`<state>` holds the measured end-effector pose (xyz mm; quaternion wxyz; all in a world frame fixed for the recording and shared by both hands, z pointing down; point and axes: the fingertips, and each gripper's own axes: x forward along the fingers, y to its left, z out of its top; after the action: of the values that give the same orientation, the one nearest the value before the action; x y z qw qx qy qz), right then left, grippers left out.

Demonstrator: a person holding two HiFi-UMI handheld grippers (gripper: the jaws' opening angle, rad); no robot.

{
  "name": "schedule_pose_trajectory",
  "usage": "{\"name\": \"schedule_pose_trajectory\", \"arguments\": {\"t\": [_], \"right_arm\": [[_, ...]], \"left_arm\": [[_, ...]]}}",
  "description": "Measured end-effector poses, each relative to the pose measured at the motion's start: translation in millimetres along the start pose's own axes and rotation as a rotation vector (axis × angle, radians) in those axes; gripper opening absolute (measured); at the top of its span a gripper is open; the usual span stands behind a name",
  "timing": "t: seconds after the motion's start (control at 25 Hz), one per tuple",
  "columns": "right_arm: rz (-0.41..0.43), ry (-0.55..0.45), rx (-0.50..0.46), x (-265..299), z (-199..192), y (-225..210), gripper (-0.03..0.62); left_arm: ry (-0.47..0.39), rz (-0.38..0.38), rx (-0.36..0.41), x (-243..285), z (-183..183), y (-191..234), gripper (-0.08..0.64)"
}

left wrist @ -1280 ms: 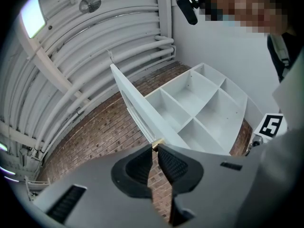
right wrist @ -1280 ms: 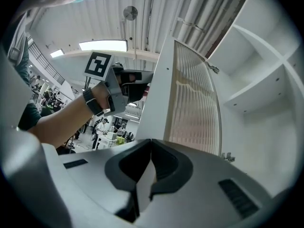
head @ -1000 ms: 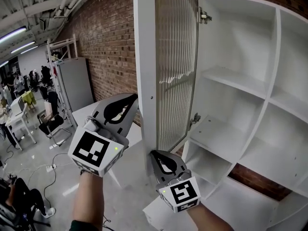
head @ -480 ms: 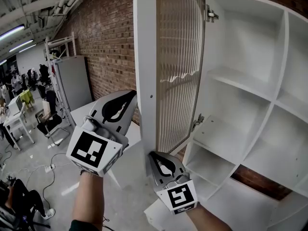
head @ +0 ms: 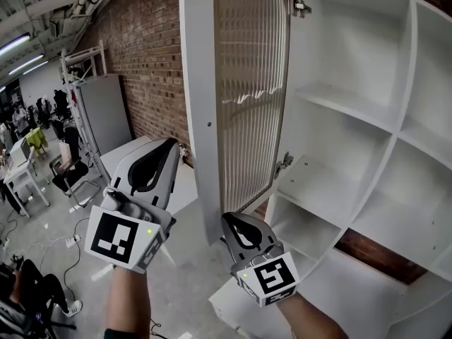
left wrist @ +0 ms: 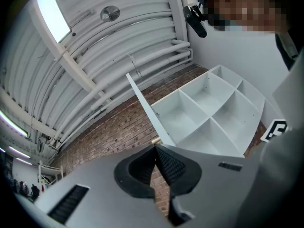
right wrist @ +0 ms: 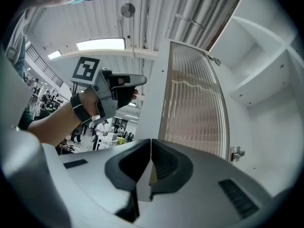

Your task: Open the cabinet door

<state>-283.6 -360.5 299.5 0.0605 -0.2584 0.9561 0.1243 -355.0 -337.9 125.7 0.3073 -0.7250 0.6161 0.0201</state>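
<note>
Cabinet door stands swung out from the white cabinet, edge-on toward me, with its ribbed glass panel facing the bare shelves. It hangs on two hinges, upper and lower.

Right hand-held gripper: I see it directly under the door's bottom rail, near the free corner. In the right gripper view the jaws are pressed narrow, and the door's lower edge runs down between the pads. I read this as pinched on that edge. Forearm comes up from the lower right, jaws pointing up and slightly left, marker cube toward me.

Left hand-held gripper: beside the door's outer face, to its left, apart from it and not touching. Its own view shows the pads meeting at the tips, with only the brick wall showing past them. Left forearm is near vertical, jaws tilted up toward the door frame.
</note>
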Motion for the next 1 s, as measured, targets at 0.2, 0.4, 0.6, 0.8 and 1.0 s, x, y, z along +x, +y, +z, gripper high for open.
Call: {"name": "schedule_pose_trajectory", "arguments": {"t": [0.2, 0.4, 0.6, 0.8, 1.0], "right_arm": [[-0.016, 0.007, 0.013, -23, -4, -13, 0.008], [-0.027, 0.027, 0.025, -48, -11, -23, 0.008], [-0.049, 0.038, 0.033, -75, -13, -37, 0.008], [-0.080, 0.051, 0.035, -102, -18, -52, 0.008], [-0.128, 0.061, 0.064, -133, -23, -71, 0.008]], "left_arm": [[0.023, 0.001, -0.029, -12, -3, -16, 0.006], [0.035, -0.001, -0.048, -22, -4, -42, 0.006], [0.042, -0.015, -0.064, -28, -2, -69, 0.006], [0.066, -0.046, -0.117, -27, -14, -100, 0.006], [0.099, -0.101, -0.177, -23, -32, -149, 0.006]]}}
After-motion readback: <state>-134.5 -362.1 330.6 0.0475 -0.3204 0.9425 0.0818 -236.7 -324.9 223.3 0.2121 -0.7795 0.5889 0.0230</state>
